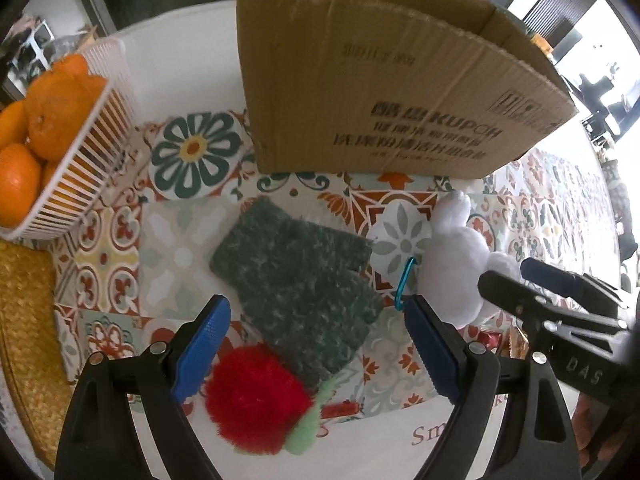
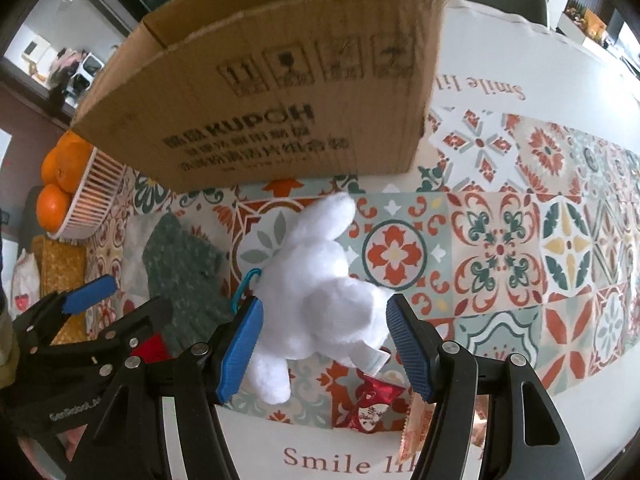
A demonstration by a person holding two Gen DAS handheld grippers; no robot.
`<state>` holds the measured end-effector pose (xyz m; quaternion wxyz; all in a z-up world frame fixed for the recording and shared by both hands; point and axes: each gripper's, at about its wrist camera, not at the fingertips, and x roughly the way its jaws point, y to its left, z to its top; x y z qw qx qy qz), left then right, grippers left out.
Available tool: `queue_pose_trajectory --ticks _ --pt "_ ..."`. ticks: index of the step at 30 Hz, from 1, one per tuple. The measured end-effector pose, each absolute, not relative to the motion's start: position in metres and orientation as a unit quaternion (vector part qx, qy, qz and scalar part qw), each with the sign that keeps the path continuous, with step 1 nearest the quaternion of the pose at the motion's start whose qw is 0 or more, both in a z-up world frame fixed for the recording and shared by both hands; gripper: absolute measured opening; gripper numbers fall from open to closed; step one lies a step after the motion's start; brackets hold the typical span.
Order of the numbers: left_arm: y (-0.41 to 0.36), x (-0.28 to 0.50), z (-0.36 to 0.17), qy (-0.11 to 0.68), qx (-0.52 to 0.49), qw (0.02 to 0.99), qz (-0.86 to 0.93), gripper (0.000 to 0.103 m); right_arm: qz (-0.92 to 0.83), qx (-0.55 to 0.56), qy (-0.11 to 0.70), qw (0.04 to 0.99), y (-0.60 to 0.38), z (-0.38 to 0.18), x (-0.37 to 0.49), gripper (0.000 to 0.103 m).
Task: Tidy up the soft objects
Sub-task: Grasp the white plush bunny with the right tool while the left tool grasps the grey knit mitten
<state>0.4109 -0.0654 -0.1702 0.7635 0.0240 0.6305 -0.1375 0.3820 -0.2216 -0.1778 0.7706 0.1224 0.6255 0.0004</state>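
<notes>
The left claw (image 1: 316, 344) is spread wide, its blue pads either side of the green knitted mitten (image 1: 300, 280) and red pompom (image 1: 256, 404), gripping neither. The right claw (image 2: 324, 344) is also spread apart, flanking the white plush toy (image 2: 320, 292) that lies on the tiled counter (image 2: 520, 240); whether a pad touches it is unclear. Behind stands the cardboard box (image 1: 380, 92). A white basket (image 1: 100, 152) of oranges (image 1: 52, 120) sits to the left.

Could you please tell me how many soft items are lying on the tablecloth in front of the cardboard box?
3: a green knitted glove in the middle, a red pompom nearest the left gripper, and a white plush toy between the right gripper's jaws. Others may be hidden.
</notes>
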Motion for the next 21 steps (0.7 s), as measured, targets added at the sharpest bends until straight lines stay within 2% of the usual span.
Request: queue_pose_trajectory --ticks 14,19,21 --pt "-0.074 0.43 -0.221 0.671 0.015 0.735 -0.094 0.088 0.007 0.116 0.642 0.757 -0.216 -0.209 0.394 0.082" --pt "-0.077 0.433 -0.23 0.672 0.002 0.735 -0.093 0.081 0.01 0.127 0.646 0.753 -0.217 -0.216 0.398 0.086" --pt "-0.078 0.433 -0.23 0.669 -0.004 0.737 -0.098 0.075 0.012 0.128 0.645 0.754 -0.217 -0.217 0.398 0.086"
